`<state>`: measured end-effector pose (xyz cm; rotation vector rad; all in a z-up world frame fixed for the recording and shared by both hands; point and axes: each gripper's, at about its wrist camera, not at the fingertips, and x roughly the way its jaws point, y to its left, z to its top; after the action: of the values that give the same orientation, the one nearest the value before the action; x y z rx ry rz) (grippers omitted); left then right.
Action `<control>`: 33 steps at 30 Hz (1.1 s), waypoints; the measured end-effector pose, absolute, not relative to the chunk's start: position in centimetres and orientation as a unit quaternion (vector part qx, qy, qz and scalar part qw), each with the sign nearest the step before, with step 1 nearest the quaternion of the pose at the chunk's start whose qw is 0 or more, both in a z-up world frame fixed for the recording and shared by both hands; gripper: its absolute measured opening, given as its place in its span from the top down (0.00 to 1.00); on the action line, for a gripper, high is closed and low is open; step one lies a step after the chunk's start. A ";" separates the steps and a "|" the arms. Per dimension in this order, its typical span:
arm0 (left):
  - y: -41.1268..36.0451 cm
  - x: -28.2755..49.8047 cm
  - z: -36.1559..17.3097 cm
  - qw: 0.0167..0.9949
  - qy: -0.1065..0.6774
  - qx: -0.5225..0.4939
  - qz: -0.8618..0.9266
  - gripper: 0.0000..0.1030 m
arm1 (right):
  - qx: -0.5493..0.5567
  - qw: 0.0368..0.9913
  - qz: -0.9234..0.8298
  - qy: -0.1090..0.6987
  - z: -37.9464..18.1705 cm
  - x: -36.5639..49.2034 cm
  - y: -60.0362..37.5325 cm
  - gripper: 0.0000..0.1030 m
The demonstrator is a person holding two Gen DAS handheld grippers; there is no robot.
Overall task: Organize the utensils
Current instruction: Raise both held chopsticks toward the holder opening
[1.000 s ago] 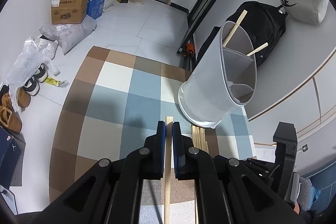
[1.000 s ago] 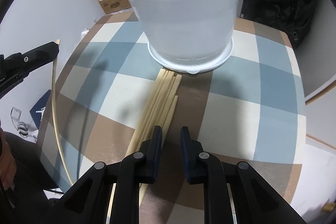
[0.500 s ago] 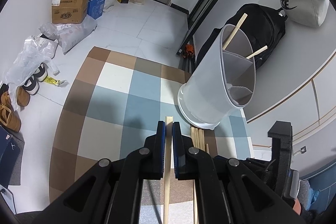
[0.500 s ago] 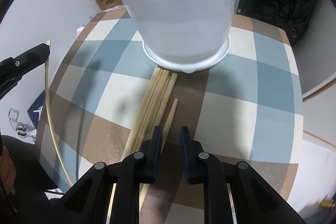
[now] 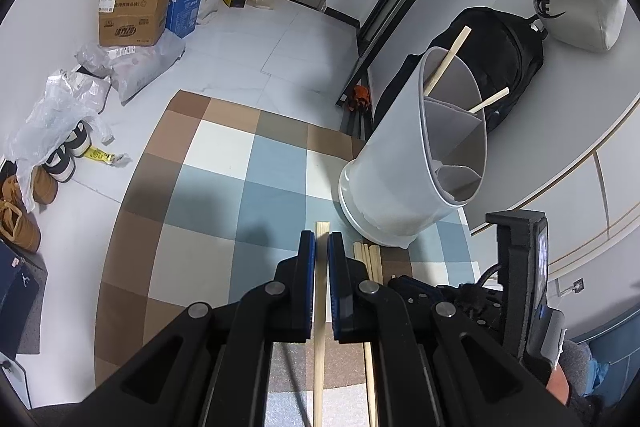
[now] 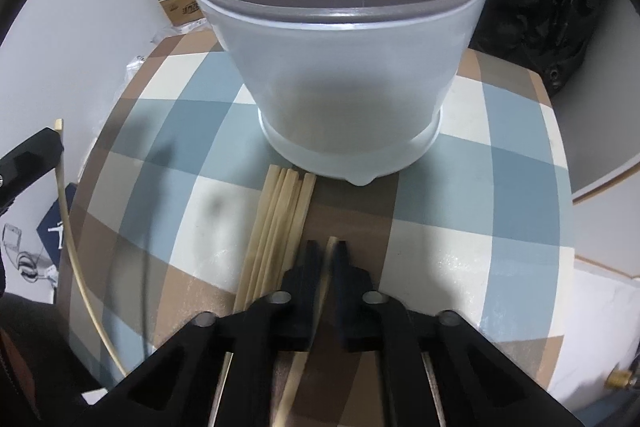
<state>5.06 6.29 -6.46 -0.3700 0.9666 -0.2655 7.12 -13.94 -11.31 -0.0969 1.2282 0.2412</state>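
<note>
A white divided utensil holder (image 5: 416, 163) stands on the checked round table (image 5: 208, 195); two wooden chopsticks (image 5: 448, 61) lean in its far compartments. My left gripper (image 5: 322, 247) is shut on one wooden chopstick (image 5: 319, 327) and holds it above the table, left of the holder. In the right wrist view the holder (image 6: 340, 83) is straight ahead and several chopsticks (image 6: 276, 227) lie bundled before its base. My right gripper (image 6: 330, 249) is shut on one chopstick (image 6: 326, 267) beside the bundle.
The table's edges (image 6: 560, 267) lie close on the right. Below, the floor holds cardboard boxes (image 5: 132, 15), bags and shoes (image 5: 60, 159). A black backpack (image 5: 504, 67) sits behind the holder. The left gripper (image 6: 28, 159) shows at the right wrist view's left edge.
My right gripper has closed on one chopstick that had separated from the bundle, and moved nearer the holder. My left gripper still holds its chopstick, almost unmoved.
</note>
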 end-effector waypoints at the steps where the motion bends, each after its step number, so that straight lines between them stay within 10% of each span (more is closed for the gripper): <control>1: 6.2 5.1 -6.5 0.861 0.460 -0.175 -0.127 0.98 | -0.037 0.810 0.114 0.574 -11.3 6.9 -14.2 0.96; 33: -0.6 3.6 3.3 0.915 0.357 -0.036 -0.186 0.98 | 0.087 0.929 0.189 0.307 3.9 1.6 -21.9 0.97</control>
<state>3.61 -0.62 3.26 -0.0731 0.7347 -0.3824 1.59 -21.93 3.86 0.1779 0.6285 0.3871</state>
